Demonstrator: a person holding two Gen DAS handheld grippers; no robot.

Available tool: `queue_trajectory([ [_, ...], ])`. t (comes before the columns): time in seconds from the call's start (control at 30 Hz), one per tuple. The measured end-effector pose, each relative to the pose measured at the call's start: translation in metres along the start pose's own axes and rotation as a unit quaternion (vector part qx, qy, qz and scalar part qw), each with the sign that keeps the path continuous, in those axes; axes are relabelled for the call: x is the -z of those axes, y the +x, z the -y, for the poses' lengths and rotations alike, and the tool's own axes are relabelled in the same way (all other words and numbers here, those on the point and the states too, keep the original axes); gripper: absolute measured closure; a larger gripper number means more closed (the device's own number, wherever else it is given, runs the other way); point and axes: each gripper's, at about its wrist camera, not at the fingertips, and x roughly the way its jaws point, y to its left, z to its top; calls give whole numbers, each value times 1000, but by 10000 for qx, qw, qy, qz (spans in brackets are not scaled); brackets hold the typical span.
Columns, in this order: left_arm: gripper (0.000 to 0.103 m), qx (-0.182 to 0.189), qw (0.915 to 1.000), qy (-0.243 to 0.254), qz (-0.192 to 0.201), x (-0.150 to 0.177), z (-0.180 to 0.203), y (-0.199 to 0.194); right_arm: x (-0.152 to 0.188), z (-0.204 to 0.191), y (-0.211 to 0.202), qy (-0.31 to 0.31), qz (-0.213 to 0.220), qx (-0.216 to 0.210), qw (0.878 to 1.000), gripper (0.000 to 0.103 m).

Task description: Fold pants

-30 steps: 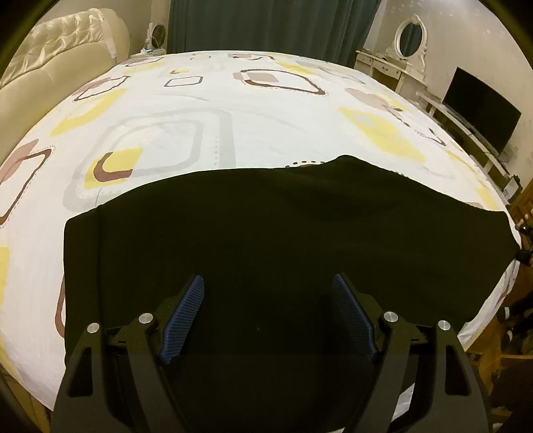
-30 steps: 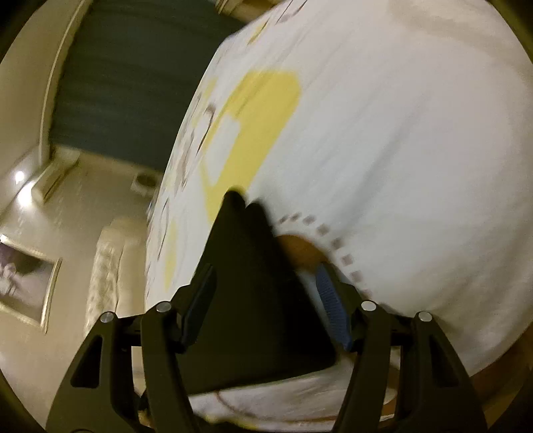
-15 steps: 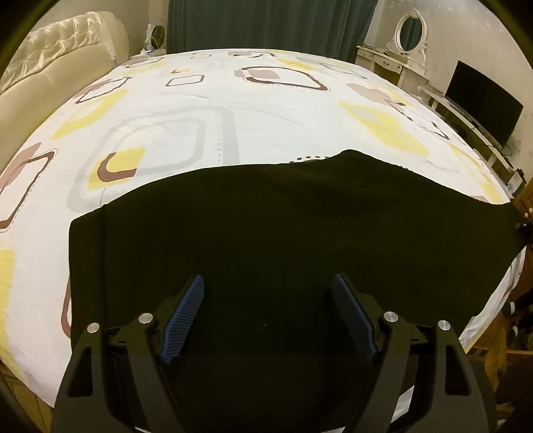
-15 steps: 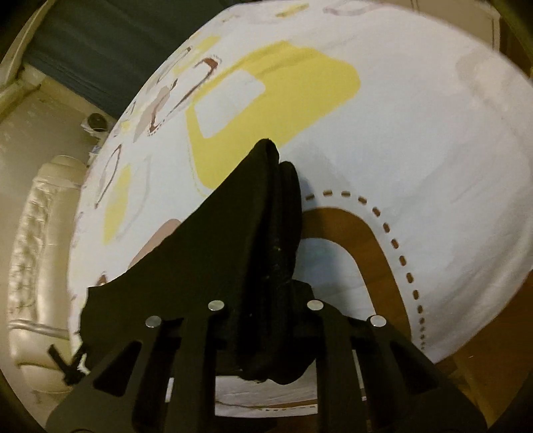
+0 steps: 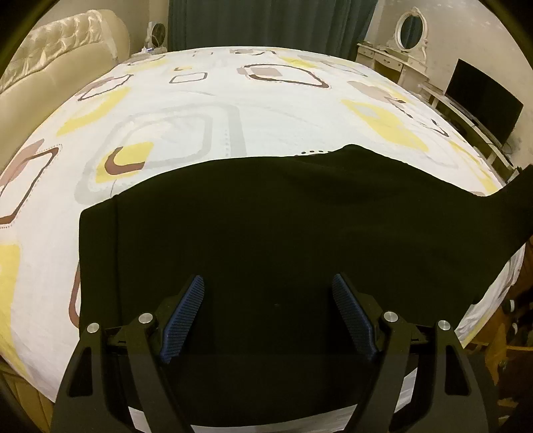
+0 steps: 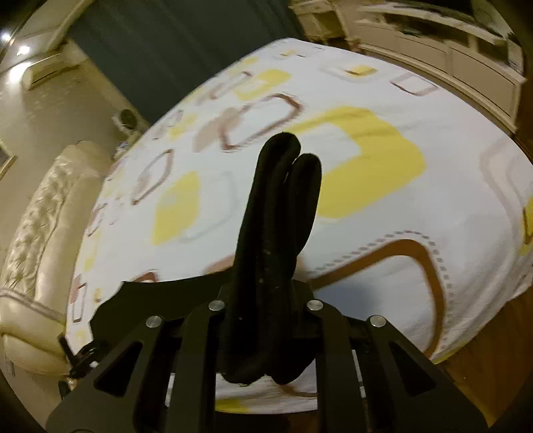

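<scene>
While black fabric pants (image 5: 266, 233) lie on the patterned white bedsheet (image 5: 200, 110):
Left gripper (image 5: 268, 319) gapes empty above them; right gripper (image 6: 266, 319) has just clamped a bunched end.

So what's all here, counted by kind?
Pants: 1
Bed: 1
Grippers: 2, left open, right shut on the pants
TV: 1
Mirror: 1
Total: 6

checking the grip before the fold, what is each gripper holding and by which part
The right gripper pinches the black pants at a bunched end. The left gripper holds nothing.
</scene>
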Motion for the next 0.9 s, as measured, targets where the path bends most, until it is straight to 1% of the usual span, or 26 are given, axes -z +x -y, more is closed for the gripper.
queue_trajectory([
  [0.1, 25, 14, 10000, 12, -18, 0, 3, -1, 6, -42, -2, -262, 63, -217, 9994, 88],
  [0.2, 25, 55, 10000, 73, -29, 2, 5, -2, 14, -81, 5, -542, -21, -333, 9980, 88],
  [0.3, 25, 79, 9999, 124, -30, 1, 9, -3, 24, -111, 15, -726, -139, -452, 9962, 88],
  [0.4, 25, 119, 9999, 57, 6, -1, 9, -5, 38, -137, 29, -861, -220, -539, 9946, 88],
  [0.57, 25, 106, 9999, -6, 81, -4, 8, -10, 62, -175, 65, -1144, -411, -458, 9915, 88],
  [0.63, 25, 115, 9999, -51, 115, -5, 7, -12, 75, -191, 83, -1317, -492, -297, 9896, 88],
  [0.7, 25, 141, 9997, -109, 152, -7, 5, -14, 87, -202, 101, -1411, -603, -226, 9879, 88],
  [0.9, 25, 176, 9995, -190, 204, -10, 3, -17, 127, -230, 157, -1862, -1004, 237, 9771, 88],
])
